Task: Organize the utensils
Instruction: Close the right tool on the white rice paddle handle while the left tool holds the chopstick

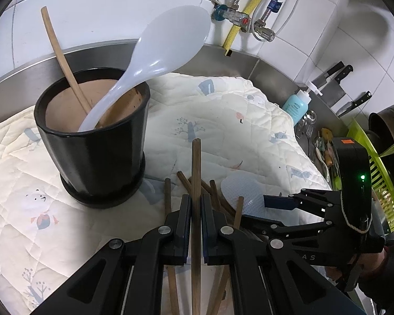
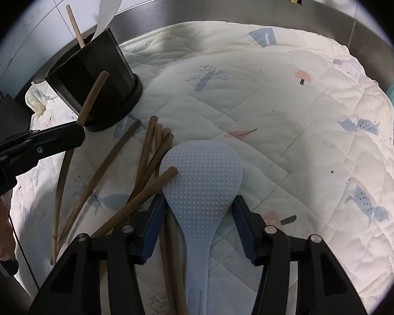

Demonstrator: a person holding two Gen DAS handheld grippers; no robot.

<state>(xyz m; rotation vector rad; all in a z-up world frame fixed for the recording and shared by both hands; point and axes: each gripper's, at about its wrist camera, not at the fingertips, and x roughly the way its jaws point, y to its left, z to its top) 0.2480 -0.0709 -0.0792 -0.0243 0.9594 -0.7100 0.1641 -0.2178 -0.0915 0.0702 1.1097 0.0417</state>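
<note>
Two claws, one chopstick in hand, rice paddle next

Left gripper (image 1: 196, 204) is clenched on a single brown chopstick (image 1: 196, 183). The stick runs straight out ahead between the fingers, tip raised off the quilt. Black utensil pot (image 1: 94, 136) sits ahead and to the left of that claw, near but not touching. Inside it already: white ladle (image 1: 155, 60) and one curved bamboo stick (image 1: 63, 60), both leaning on the rim.

Right gripper (image 2: 199, 210) is spread wide, straddling the neck of the blue rice paddle (image 2: 202, 181). Paddle lies flat on the quilted cloth (image 2: 289, 120), dimpled blade ahead of the fingers, handle running back under the claw. Can't tell whether either pad is touching it yet. Loose chopsticks (image 2: 147, 162) are fanned just left of this claw; one rests against the left finger and the paddle's edge.

Handling, my read:
- Chopstick: light, stiff, thin and round, so it can pivot in the pads. Held around mid-length it looks stable. Tip it down and drop it into the pot opening, clear of the ladle.
- Paddle: light plastic, rigid, smooth-edged, likely slick. Grip the narrow neck or handle across its width, not the broad blade.
- Cloth is soft, so low-lying items sink in and pads may snag fabric.
- Closing now risks pinching the neighbouring chopstick too.
- Pot looks heavy enough to stay put.
</note>
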